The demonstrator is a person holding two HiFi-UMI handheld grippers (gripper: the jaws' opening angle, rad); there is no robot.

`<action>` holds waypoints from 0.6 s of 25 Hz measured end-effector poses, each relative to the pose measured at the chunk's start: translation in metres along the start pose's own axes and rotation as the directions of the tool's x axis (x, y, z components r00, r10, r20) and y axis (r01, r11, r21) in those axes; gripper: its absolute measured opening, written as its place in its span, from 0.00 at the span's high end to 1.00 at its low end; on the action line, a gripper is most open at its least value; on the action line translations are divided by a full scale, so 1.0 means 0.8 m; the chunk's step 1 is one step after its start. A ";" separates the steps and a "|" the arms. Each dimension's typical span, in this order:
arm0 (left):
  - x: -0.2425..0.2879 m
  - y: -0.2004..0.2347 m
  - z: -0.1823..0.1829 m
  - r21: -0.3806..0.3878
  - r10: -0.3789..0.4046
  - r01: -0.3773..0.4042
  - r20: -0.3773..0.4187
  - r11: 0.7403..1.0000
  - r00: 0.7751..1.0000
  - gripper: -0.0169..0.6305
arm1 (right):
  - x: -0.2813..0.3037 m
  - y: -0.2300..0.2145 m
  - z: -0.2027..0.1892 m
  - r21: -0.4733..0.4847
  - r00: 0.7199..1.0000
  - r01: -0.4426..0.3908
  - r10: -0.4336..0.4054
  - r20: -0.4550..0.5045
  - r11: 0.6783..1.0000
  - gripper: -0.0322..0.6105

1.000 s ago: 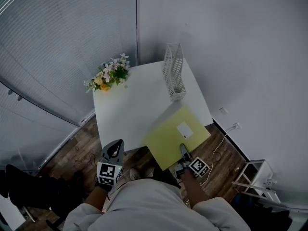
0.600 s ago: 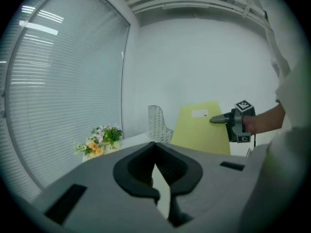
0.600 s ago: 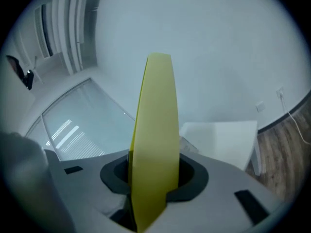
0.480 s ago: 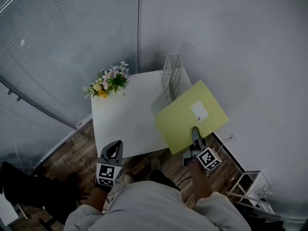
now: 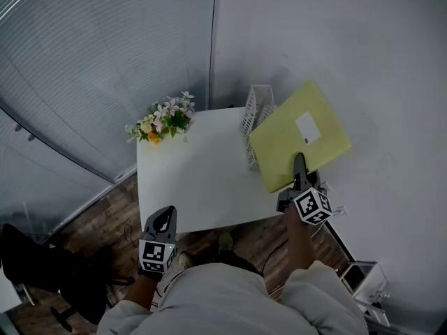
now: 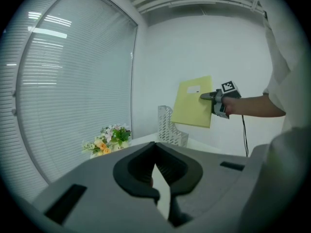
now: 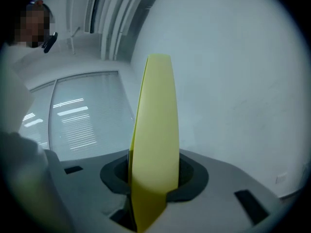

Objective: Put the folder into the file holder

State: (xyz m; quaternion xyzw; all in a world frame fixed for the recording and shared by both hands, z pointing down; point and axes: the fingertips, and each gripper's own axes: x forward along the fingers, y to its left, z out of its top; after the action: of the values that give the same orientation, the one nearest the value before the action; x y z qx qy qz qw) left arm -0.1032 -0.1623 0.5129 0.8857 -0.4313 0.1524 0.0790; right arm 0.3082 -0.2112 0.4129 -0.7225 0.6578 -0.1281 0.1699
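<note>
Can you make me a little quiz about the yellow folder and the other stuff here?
1. True or false: the yellow folder is up in the air, not yet in the white file holder.
2. Which gripper's fingers pinch the folder? A) left B) right C) neither
3. Fill in: the flowers stand on the ____.
Key: 1 true; 2 B, the right gripper; 3 the table.
</note>
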 end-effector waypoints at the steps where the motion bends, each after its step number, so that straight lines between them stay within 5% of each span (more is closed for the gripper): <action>1: 0.000 0.002 -0.001 -0.005 0.010 -0.010 -0.003 1.000 1.000 0.96 | 0.010 0.003 0.005 -0.034 1.000 -0.002 0.002 0.006 0.999 0.73; 7: -0.001 0.013 -0.013 -0.035 0.062 -0.063 -0.024 0.997 0.998 0.96 | 0.063 0.020 0.019 -0.207 0.999 0.008 0.000 0.038 0.978 0.73; 15: -0.012 0.029 -0.036 -0.055 0.124 -0.128 -0.082 0.990 0.989 0.96 | 0.119 0.034 -0.003 -0.300 0.997 0.038 -0.015 0.079 0.953 0.73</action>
State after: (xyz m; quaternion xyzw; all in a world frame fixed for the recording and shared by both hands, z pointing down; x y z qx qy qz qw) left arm -0.1326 -0.1616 0.5373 0.8473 -0.4873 0.1784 0.1128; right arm 0.2923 -0.3078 0.4006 -0.7531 0.6529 -0.0014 0.0809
